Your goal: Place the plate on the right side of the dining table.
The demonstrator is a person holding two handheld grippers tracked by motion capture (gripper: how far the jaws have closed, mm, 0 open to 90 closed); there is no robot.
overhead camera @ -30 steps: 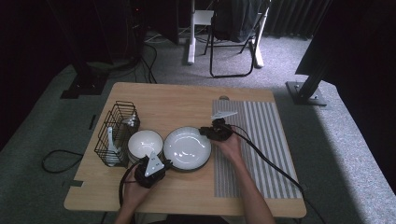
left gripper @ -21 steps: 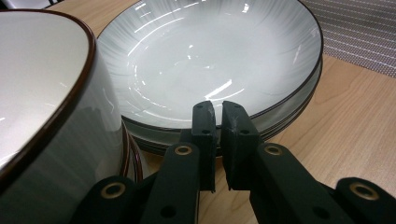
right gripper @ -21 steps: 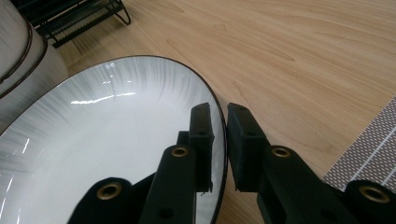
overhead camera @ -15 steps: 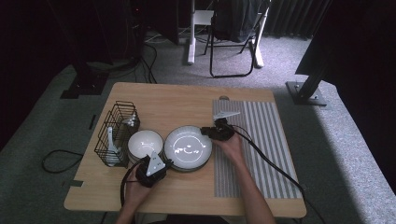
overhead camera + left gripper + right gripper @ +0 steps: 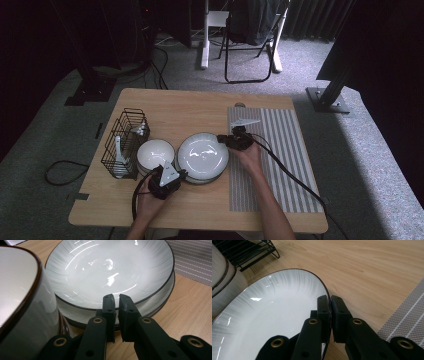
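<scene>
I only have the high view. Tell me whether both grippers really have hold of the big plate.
Observer: In the right gripper view, the right gripper is pinched on the plate at its rim; its jaws have just closed further.
Operator: Report the left one.
Observer: In the left gripper view, the left gripper is shut on the same plate's near rim.
Operator: Check what's beneath it.
Observer: A second plate lies directly under it, stacked.

1. The top plate (image 5: 107, 272) is a round, glossy pale grey dish with a thin dark rim, lying level.
2. It sits stacked on a matching bottom plate (image 5: 160, 302) on the wooden table (image 5: 200, 110), between a white bowl (image 5: 155, 154) and a striped mat (image 5: 280, 150).
</scene>
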